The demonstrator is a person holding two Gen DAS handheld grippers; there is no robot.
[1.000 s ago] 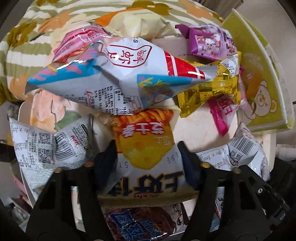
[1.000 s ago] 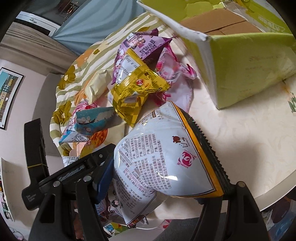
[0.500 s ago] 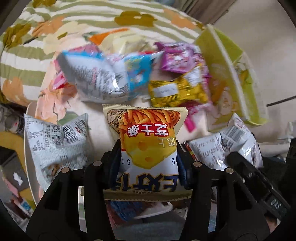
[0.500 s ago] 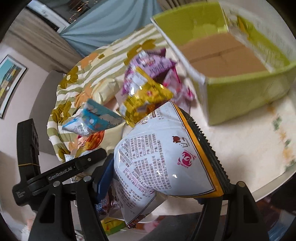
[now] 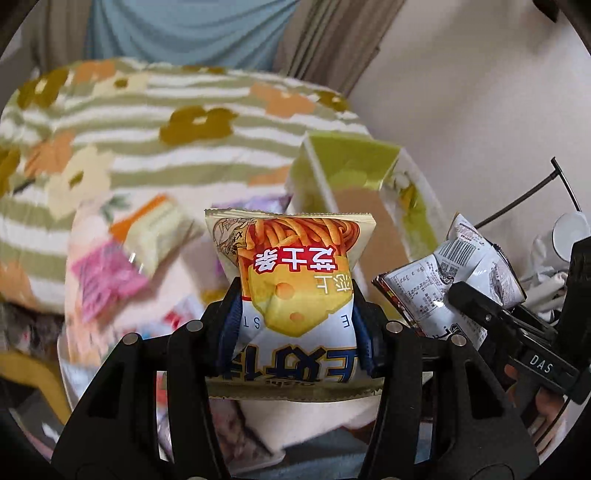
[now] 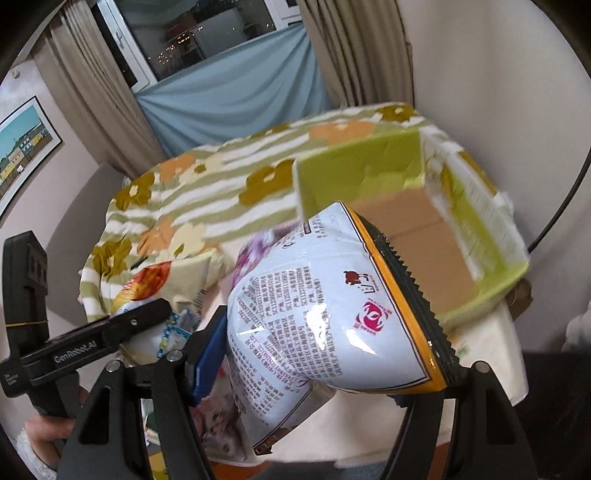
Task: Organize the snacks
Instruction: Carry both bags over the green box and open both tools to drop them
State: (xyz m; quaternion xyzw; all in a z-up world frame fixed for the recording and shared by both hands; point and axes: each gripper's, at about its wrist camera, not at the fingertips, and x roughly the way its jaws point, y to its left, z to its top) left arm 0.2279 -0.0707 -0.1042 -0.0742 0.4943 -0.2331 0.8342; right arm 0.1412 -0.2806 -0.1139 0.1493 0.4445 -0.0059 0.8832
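both tongs carry gripped snacks, left tongs [image 5: 295, 325] the cheese-stick bag [image 5: 293, 291], right tongs [image 6: 325, 354] the white bag [image 6: 328, 314]; next: release into the green box [image 6: 480, 221] at 1 o'clock

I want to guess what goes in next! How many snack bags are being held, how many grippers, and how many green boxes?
Held snack bags: 2, the cheese stick bag and the white bag
Grippers: 2, the left gripper and the right gripper
Green box: 1
Total: 5

Beige curtains [image 6: 354, 48] and a pale blue drape [image 6: 229, 99] frame a dark window [image 6: 207, 29] above me. A framed town picture [image 6: 22, 144] hangs upper left. Plain pale wall [image 5: 480, 110] fills the right.
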